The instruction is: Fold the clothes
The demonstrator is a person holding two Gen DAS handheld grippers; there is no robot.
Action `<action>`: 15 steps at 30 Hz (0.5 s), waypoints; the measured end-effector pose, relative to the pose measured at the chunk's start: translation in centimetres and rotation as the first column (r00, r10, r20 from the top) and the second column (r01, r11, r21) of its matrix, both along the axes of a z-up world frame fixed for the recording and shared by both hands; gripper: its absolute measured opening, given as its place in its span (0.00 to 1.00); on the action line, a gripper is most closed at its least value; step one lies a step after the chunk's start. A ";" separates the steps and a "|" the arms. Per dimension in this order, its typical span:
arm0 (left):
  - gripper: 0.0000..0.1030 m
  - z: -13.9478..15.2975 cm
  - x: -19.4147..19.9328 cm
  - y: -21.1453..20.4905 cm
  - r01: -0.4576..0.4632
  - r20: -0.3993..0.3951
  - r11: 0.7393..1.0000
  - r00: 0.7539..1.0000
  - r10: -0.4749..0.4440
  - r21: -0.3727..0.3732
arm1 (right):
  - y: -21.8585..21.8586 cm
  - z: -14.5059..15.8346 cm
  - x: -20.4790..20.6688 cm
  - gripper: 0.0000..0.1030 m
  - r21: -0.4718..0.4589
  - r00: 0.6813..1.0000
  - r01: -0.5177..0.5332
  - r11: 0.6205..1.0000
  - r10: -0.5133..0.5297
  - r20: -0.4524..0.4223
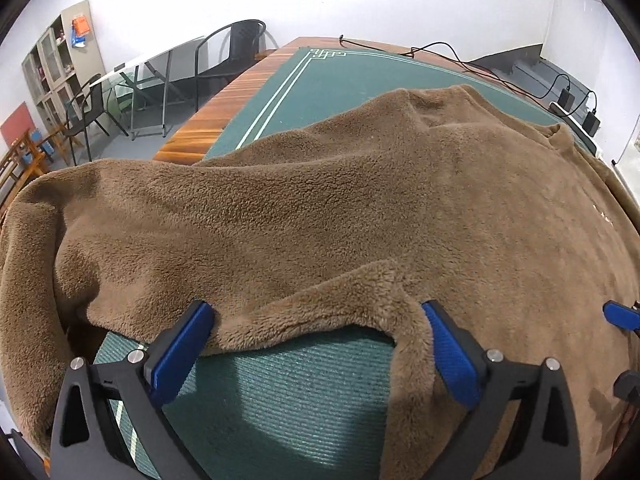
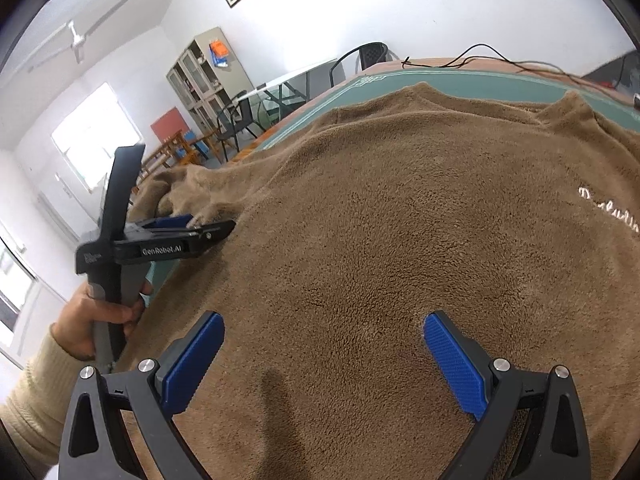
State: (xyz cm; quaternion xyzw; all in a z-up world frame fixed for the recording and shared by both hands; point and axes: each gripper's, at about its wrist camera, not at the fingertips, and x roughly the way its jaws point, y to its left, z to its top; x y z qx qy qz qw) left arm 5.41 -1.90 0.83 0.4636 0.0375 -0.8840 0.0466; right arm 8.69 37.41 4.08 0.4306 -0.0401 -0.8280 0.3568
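Observation:
A brown fleece sweatshirt (image 1: 360, 200) lies spread on the green table mat (image 1: 280, 400); it also fills the right wrist view (image 2: 400, 220), with white embroidered lettering (image 2: 608, 208) at its right. My left gripper (image 1: 320, 320) is open, its blue pads either side of the garment's near hem, where the left sleeve joins the body. In the right wrist view the left gripper (image 2: 200, 228) sits at the garment's left edge, held by a hand. My right gripper (image 2: 324, 332) is open and empty just above the sweatshirt's body. Its blue fingertip (image 1: 620, 316) shows at the left view's right edge.
The table has a wooden rim (image 1: 224, 100). Black cables and power adapters (image 1: 568, 100) lie at the far right edge. Chairs (image 1: 236, 48), a glass table (image 1: 152, 68) and a cabinet (image 1: 52, 60) stand beyond the left side.

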 end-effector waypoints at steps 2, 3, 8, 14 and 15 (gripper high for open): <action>0.99 0.0 -0.1 0.0 0.017 0.006 1.000 1.000 -0.017 0.002 | 0.8 0.4 0.4 0.99 -0.005 1.000 0.022 1.000 -0.021 0.016; 0.99 0.1 -0.1 -0.1 0.021 0.012 1.000 1.000 -0.021 0.004 | 1.4 0.9 1.0 0.99 -0.003 0.999 0.031 1.000 -0.031 0.007; 0.99 1.5 1.0 -0.1 -0.024 -0.011 0.998 1.000 0.024 0.050 | 7.9 4.4 6.1 0.99 -0.052 0.986 0.086 0.995 -0.093 -0.136; 0.99 5.5 3.8 3.3 0.089 -0.111 0.984 0.991 -0.072 0.153 | 19.7 6.2 11.0 0.99 -0.022 0.911 0.339 0.940 -0.334 -0.242; 0.99 6.2 4.2 4.3 0.125 -0.127 0.977 0.986 -0.104 0.170 | 21.7 6.2 11.5 0.99 -0.006 0.893 0.388 0.922 -0.378 -0.246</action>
